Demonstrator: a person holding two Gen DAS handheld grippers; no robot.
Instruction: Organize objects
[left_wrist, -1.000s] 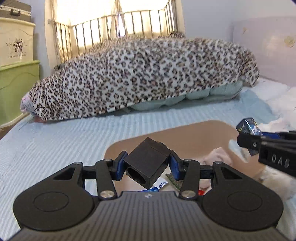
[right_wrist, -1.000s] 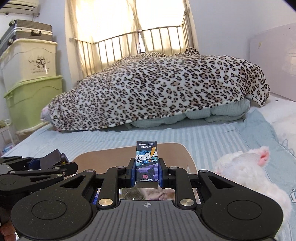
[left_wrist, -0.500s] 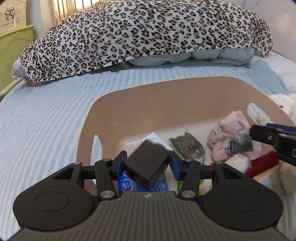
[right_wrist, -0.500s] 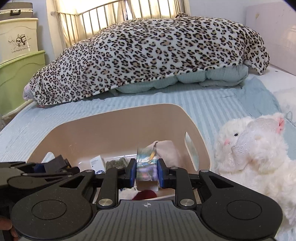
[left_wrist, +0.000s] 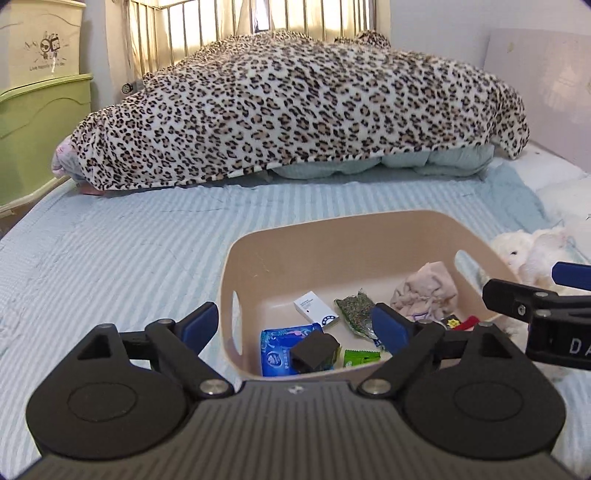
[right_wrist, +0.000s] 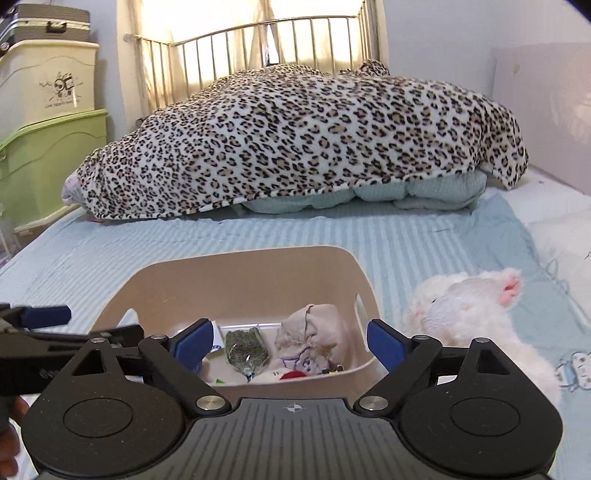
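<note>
Both my tongs are hanging over the near edge of the beige bin (left_wrist: 332, 236), pointing forward and tipped slightly down into it. My left gripper (left_wrist: 297, 326) is spread wide with nothing between the blue pads (left_wrist: 201, 323), one pad out past the bin's left wall and the other over the inside. My right gripper (right_wrist: 290, 341) is also wide open and empty, its pads above the near half of the bin; in the left view it pokes in from the bin's right side.

The black cube (left_wrist: 314, 349) lies loose in the bin at the near wall, resting on a blue packet (left_wrist: 279, 350), touching neither pad. Just beside it, toward the bin's right, is a green wrapper (left_wrist: 360, 357). Further back in the bin there's a white box (left_wrist: 316, 309), a bag of dried green stuff (left_wrist: 356, 310) next to it, and a crumpled pink cloth (left_wrist: 426, 291) against the right wall. Something red (right_wrist: 293, 375) and a small yellow star (left_wrist: 453, 323) sit at the near right corner, but I can't make out the card box in there.

The bin is on the striped blue bedspread (left_wrist: 110, 258). A white plush toy (right_wrist: 469, 306) lies right of the bin, just beside its wall, and the leopard blanket (left_wrist: 295, 110) is heaped well behind it.
</note>
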